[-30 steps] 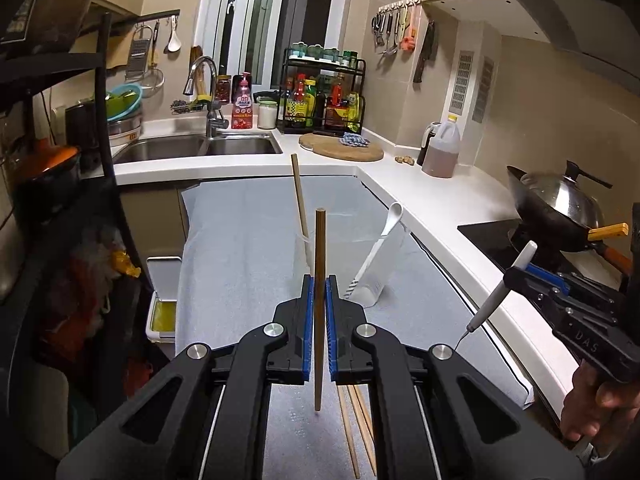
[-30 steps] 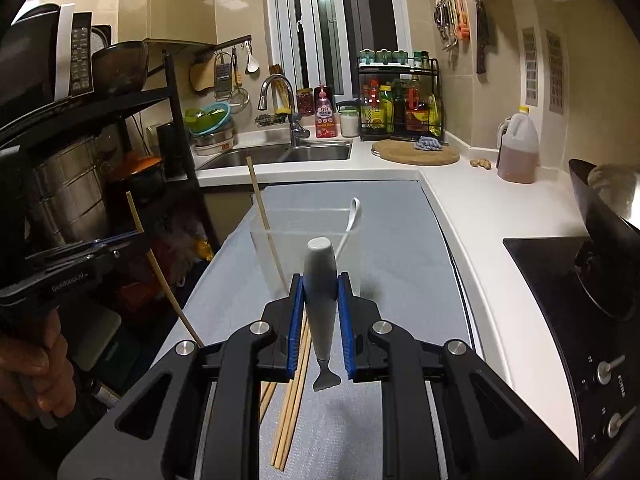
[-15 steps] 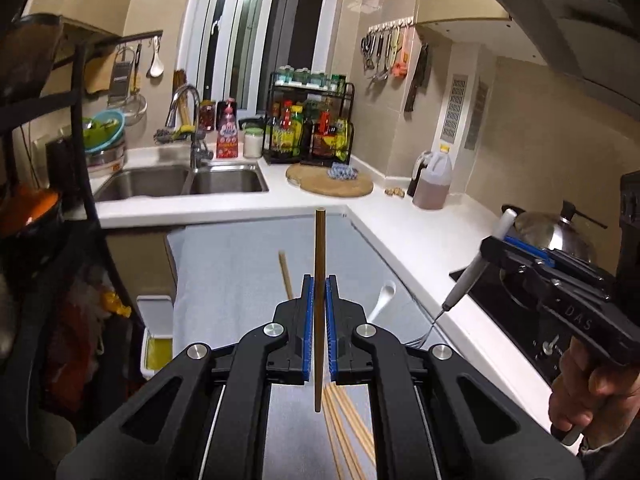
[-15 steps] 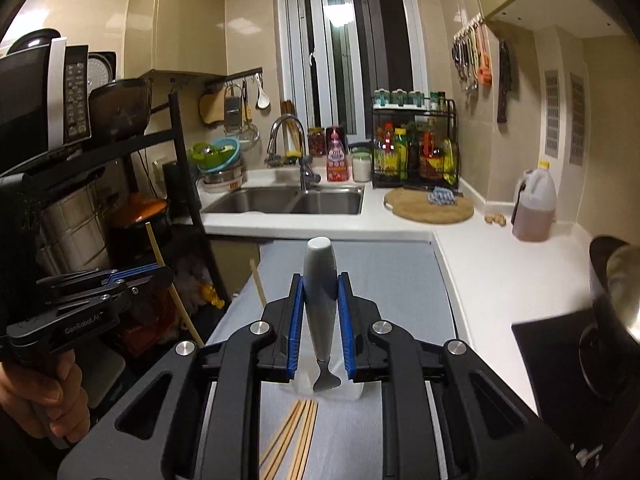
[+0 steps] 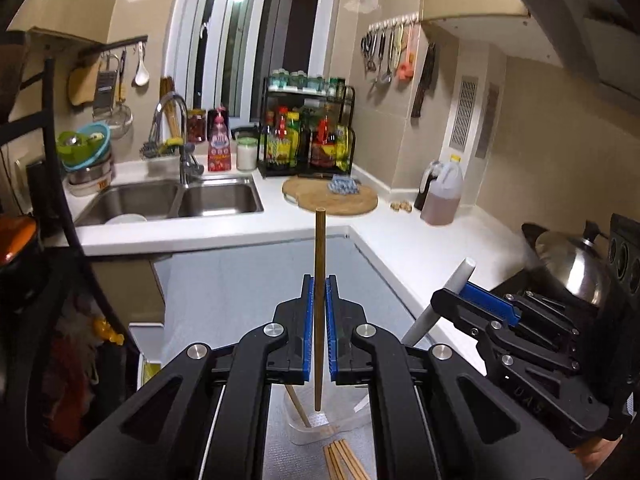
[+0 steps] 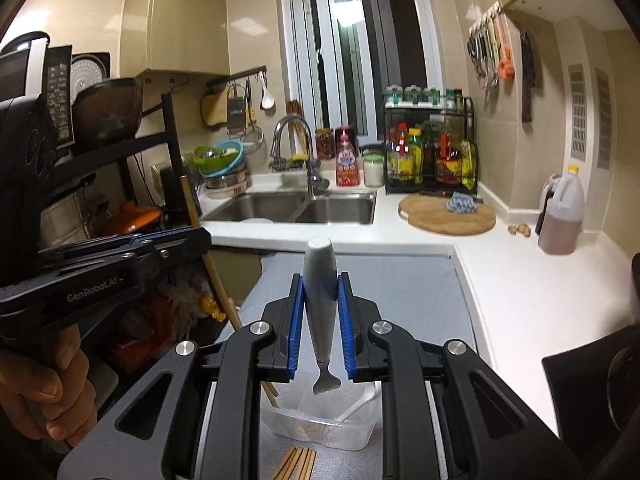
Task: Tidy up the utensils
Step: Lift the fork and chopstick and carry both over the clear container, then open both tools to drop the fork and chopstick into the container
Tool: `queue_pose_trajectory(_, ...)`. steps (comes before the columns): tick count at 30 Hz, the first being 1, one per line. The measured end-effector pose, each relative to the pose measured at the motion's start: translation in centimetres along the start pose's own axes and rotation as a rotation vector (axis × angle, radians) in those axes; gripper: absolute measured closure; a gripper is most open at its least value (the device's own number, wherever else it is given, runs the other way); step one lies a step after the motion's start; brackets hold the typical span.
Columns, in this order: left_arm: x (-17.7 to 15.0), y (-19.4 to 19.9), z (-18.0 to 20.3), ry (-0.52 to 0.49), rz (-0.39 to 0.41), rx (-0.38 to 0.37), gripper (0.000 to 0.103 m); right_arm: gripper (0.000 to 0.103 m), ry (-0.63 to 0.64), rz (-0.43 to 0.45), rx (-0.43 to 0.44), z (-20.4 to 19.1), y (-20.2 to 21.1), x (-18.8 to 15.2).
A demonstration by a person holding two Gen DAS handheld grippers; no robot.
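Upright wooden chopstick and white-handled fork, both above clear container.

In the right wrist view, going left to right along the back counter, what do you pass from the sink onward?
Sink → pink soap bottle → white jar → black condiment rack → round wooden board → amber jug.
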State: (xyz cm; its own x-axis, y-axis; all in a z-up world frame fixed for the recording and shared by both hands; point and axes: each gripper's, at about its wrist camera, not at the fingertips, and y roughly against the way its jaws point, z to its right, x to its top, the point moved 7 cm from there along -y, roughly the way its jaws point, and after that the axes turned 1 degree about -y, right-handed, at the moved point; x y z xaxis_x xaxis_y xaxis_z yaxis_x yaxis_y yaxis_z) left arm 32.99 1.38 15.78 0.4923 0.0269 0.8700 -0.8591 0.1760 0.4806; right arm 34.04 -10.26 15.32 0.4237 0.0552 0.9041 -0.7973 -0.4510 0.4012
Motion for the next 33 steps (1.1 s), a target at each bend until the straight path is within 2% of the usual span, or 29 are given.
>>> queue_pose_trajectory(5,-3.5,-3.4,0.1,-0.022,-0.086,-0.007,0.097,0.086,-0.012,-0.075,0.009,0.7,-2.9,-3.2)
queue_pose_trajectory(9,-5.0,-4.8,0.0,-0.025,-0.125,-0.009,0.097,0.086,-0.01,-0.11,0.016,0.7,-4.0,-5.1)
queue_pose_trajectory(15,-6.0,-5.7,0.6,-0.048,-0.168,-0.02,0.097,0.086,-0.007,-0.148,0.006,0.9,-4.6,-6.5)
queue_pose_trajectory(17,-5.9,-5.5,0.6,-0.047,-0.169,-0.021,0.094,0.08,-0.014,-0.147,-0.016,1.2,-4.2,-6.5)
queue_pose_trajectory(18,-5.7,-5.1,0.5,-0.042,-0.161,-0.023,0.09,0.073,-0.018,-0.143,-0.019,1.3,-3.9,-6.4)
queue_pose_trajectory(19,-5.5,-4.7,0.4,-0.037,-0.151,-0.022,0.082,0.07,-0.022,-0.137,-0.021,1.5,-3.5,-6.3)
queue_pose_trajectory(20,-5.2,-4.2,0.3,-0.032,-0.137,-0.02,0.08,0.069,-0.024,-0.13,-0.027,1.6,-3.0,-6.1)
queue_pose_trajectory(27,-3.6,1.8,0.7,-0.015,-0.038,-0.021,0.08,0.068,-0.012,-0.05,-0.065,1.7,2.6,-4.7)
queue_pose_trajectory(33,-5.8,7.4,1.3,0.0,0.023,-0.021,0.08,0.068,-0.015,0.028,-0.08,0.8,8.5,-5.6)
